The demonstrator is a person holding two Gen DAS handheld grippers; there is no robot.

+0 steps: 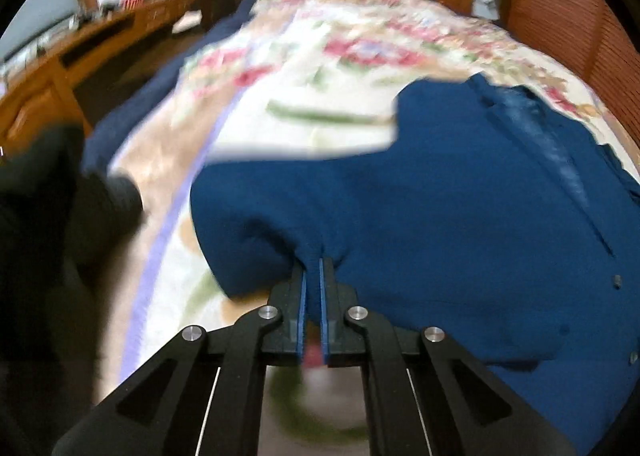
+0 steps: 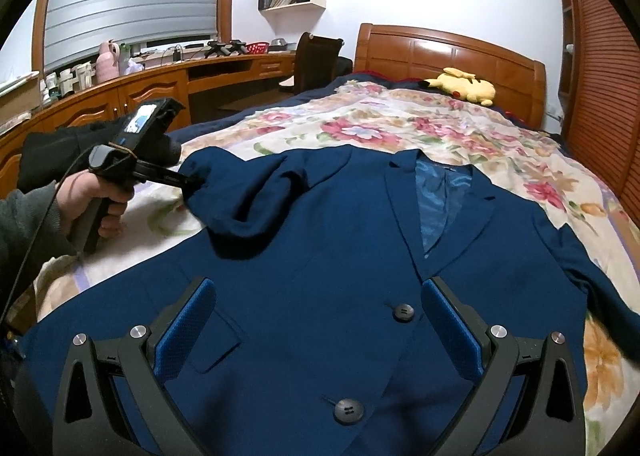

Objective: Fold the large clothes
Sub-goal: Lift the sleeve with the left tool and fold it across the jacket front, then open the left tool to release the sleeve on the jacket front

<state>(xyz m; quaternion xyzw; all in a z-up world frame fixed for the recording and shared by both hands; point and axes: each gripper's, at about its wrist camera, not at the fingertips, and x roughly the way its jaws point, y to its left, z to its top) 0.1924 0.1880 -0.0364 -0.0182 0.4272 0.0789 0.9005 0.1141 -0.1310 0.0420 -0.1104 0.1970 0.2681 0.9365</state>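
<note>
A dark blue suit jacket [image 2: 328,248] lies front up on the floral bedspread, collar toward the headboard, with two dark buttons down its front. My left gripper [image 1: 313,268] is shut on the jacket's left sleeve [image 1: 280,223] and holds it lifted and folded in over the chest. In the right wrist view the left gripper [image 2: 188,180] pinches the sleeve end [image 2: 240,207] at the left. My right gripper [image 2: 318,288] is open and empty, hovering above the jacket's lower front near the upper button [image 2: 403,312].
The floral bedspread [image 2: 360,127] covers the bed. A yellow plush toy [image 2: 464,85] lies by the wooden headboard [image 2: 440,47]. A wooden desk [image 2: 160,79] with clutter and a chair [image 2: 316,63] run along the left. A slatted wooden wardrobe [image 2: 600,75] stands at the right.
</note>
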